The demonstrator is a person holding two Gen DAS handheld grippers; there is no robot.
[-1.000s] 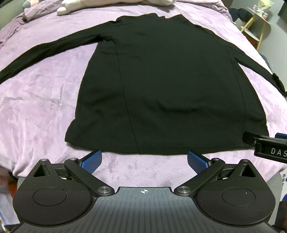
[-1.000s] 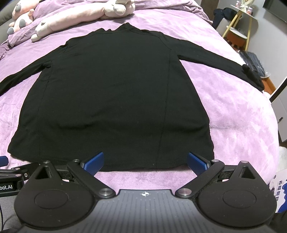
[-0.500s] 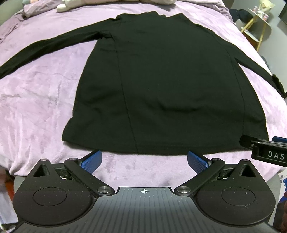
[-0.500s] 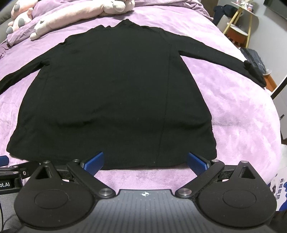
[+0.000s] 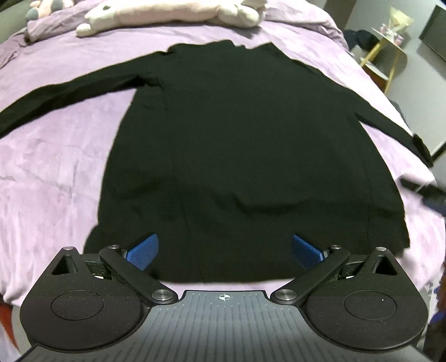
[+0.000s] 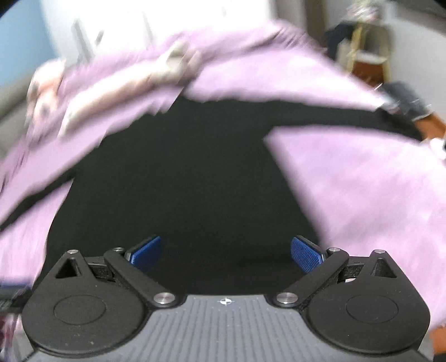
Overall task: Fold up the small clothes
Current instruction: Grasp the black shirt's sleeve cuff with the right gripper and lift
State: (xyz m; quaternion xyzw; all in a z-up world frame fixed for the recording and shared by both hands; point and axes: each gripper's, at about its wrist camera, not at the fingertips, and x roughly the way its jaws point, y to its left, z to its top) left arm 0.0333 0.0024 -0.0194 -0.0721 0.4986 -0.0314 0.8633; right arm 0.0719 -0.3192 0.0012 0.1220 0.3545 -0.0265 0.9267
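Left wrist view: black long-sleeved top (image 5: 245,156) lies flat on the purple bedspread (image 5: 55,172), filling the centre of the frame, collar toward the top, hem at the bottom. One sleeve runs out to the left edge of the frame, the other to the right edge, cuff at mid-right. Left gripper (image 5: 225,250) at lower centre, jaws spread wide, blue pads (image 5: 142,250) far apart, nothing between them; both pad tips sit over the hem area, can't tell if they touch the cloth. Pale plush toy (image 5: 172,12) lies across the top of the frame beyond the collar. Small side table (image 5: 390,47) with yellow legs at upper right, off the bed. Dark blurred piece of the right gripper (image 5: 423,192) pokes in at the right edge, beside the top's lower right side. Right wrist view: heavy motion blur. Right gripper (image 6: 226,253) at lower centre, jaws also wide apart, holding nothing. The black top (image 6: 181,181) fills the centre and lower left of the frame; one sleeve stretches to the upper right across the bedspread (image 6: 362,181). Plush toy (image 6: 117,86) is a smear at upper left, the yellow-legged table (image 6: 368,53) at upper right. Fine detail not readable here.
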